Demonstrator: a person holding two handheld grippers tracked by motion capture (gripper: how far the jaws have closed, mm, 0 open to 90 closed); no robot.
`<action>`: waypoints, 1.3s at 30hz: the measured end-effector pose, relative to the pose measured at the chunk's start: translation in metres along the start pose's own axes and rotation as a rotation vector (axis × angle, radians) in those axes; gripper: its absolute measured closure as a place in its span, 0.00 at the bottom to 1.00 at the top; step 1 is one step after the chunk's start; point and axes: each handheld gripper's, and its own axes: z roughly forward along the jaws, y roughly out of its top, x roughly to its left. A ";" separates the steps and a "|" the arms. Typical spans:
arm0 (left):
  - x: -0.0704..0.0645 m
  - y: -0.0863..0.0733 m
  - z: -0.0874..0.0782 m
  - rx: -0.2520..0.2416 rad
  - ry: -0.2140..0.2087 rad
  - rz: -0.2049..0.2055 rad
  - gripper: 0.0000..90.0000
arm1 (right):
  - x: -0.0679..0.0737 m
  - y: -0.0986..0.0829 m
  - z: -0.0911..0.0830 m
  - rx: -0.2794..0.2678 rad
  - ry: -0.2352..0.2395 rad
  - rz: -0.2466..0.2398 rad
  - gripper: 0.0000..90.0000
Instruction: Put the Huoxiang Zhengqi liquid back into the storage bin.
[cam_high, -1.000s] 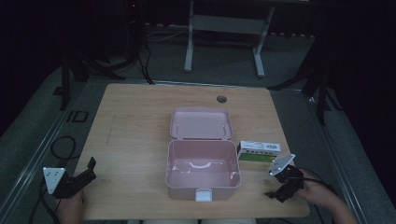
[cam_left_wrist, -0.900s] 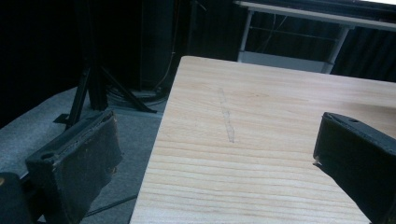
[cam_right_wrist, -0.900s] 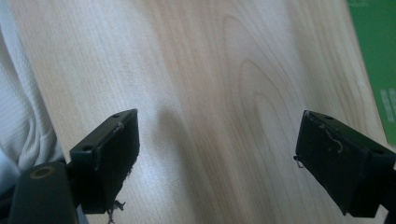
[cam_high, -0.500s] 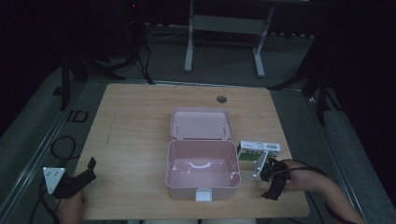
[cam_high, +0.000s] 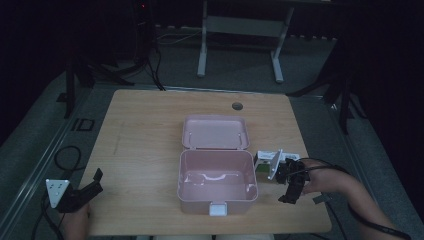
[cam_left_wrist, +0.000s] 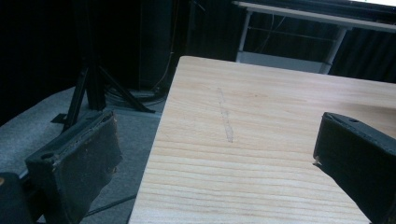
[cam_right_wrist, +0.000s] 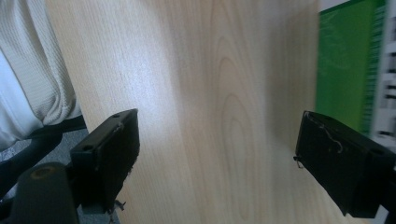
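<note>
An open pink box (cam_high: 216, 186) sits mid-table, its lid (cam_high: 215, 132) laid back behind it and its inside empty. A green and white carton (cam_high: 262, 163) lies just right of the box; it also fills the upper right of the right gripper view as the carton (cam_right_wrist: 346, 60). My right gripper (cam_high: 291, 187) hovers low right beside the carton, open (cam_right_wrist: 217, 140), with bare wood between its jaws. At the table's front left corner my left gripper (cam_high: 96, 181) is open (cam_left_wrist: 215, 140) over the table edge, holding nothing.
A round cable hole (cam_high: 237, 106) marks the table's far side. A white-legged table (cam_high: 240, 30) and black stands rise beyond on the grey floor. A white knit garment (cam_right_wrist: 32, 70) on the person shows past the table's near edge.
My right gripper has moved left toward the carton and rolled over, its grey plate now tipped against the carton's side. The left gripper has stayed still.
</note>
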 end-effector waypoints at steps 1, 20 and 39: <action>0.000 0.000 0.000 0.000 0.000 0.001 0.01 | -0.001 0.001 -0.004 -0.006 -0.006 -0.003 0.16; 0.000 0.000 0.000 0.001 -0.006 -0.001 0.01 | -0.042 0.011 -0.051 -0.040 -0.124 -0.008 0.23; 0.000 0.000 0.001 0.005 -0.007 0.004 0.01 | -0.091 0.011 -0.010 0.056 -0.083 -0.018 0.57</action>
